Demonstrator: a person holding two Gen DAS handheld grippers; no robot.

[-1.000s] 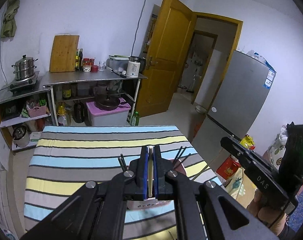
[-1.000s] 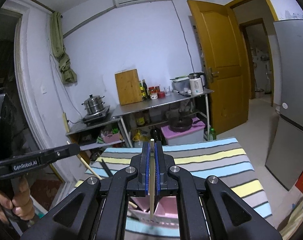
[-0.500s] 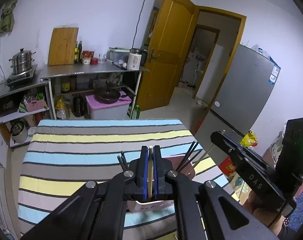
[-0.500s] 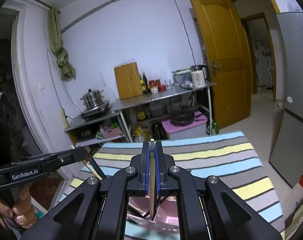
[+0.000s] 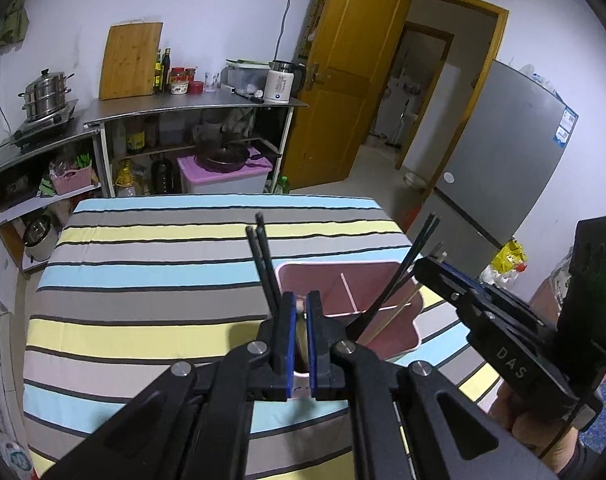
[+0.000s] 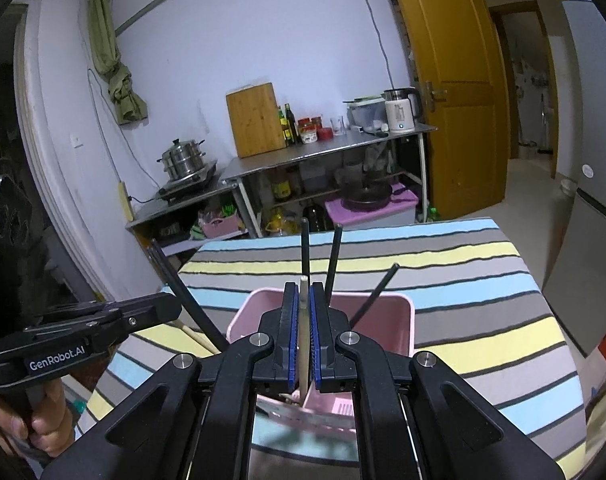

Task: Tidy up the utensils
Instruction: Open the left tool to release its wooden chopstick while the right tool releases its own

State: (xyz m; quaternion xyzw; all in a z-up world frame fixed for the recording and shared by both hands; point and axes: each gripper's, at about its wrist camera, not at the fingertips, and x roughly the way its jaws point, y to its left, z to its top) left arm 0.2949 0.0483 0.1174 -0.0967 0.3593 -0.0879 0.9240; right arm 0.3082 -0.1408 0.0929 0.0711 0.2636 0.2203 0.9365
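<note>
A pink divided utensil holder [image 5: 383,276] stands on the striped table; it also shows in the right wrist view [image 6: 399,320]. Black chopsticks [image 5: 265,264] lean out of it, with more in the right wrist view [image 6: 332,260]. My left gripper [image 5: 297,312] hangs just above the holder, jaws slightly apart, a pale chopstick end barely visible between them. My right gripper [image 6: 303,304] is shut on a pale wooden chopstick [image 6: 303,328], upright over the holder. The right gripper also shows in the left wrist view [image 5: 455,280], the left in the right wrist view [image 6: 155,312].
The striped tablecloth [image 5: 163,280] covers the table. Behind it are steel kitchen shelves [image 5: 191,104] with a cutting board, pots and bottles, a yellow door [image 5: 351,72] and a grey fridge [image 5: 503,152] to the right.
Both grippers have dropped toward the holder and tilted down. The left gripper's jaws have parted and its pale chopstick has slid down. The right still grips its chopstick.
</note>
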